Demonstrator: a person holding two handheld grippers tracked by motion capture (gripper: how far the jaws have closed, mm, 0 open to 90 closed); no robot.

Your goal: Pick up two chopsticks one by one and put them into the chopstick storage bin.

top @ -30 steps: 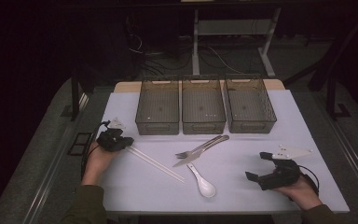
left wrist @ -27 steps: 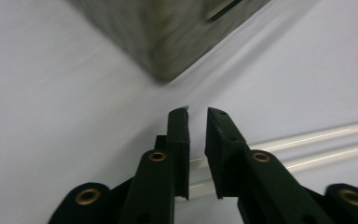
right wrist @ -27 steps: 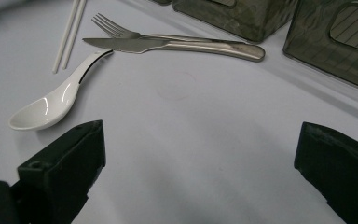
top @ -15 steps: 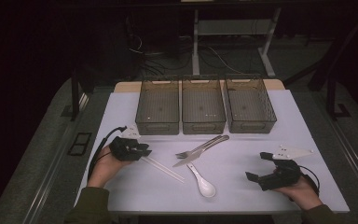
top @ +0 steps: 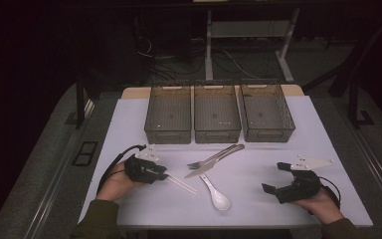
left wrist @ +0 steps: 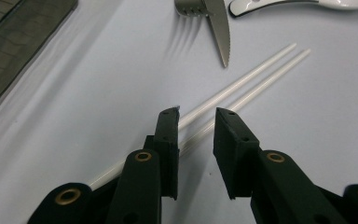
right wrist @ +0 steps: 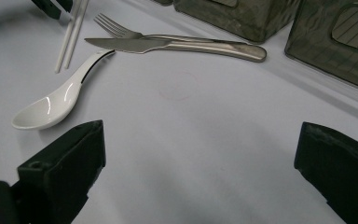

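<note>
Left gripper (left wrist: 196, 116) jaws apart, straddling the white chopsticks (left wrist: 242, 81). Right gripper (top: 284, 180) jaws wide apart, holding nothing

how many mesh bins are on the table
3, in a row at the far side of the table: the left bin, the middle bin and the right bin. They stand side by side. None looks hidden.

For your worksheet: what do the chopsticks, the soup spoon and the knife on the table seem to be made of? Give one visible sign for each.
Chopsticks, between the left hand-held gripper's open jaws: probably plastic or melamine; plain matte white.
Soup spoon: likely glazed ceramic or melamine; glossy white with bright reflections.
Knife: looks like stainless steel; grey metallic sheen, serrated edge.
</note>
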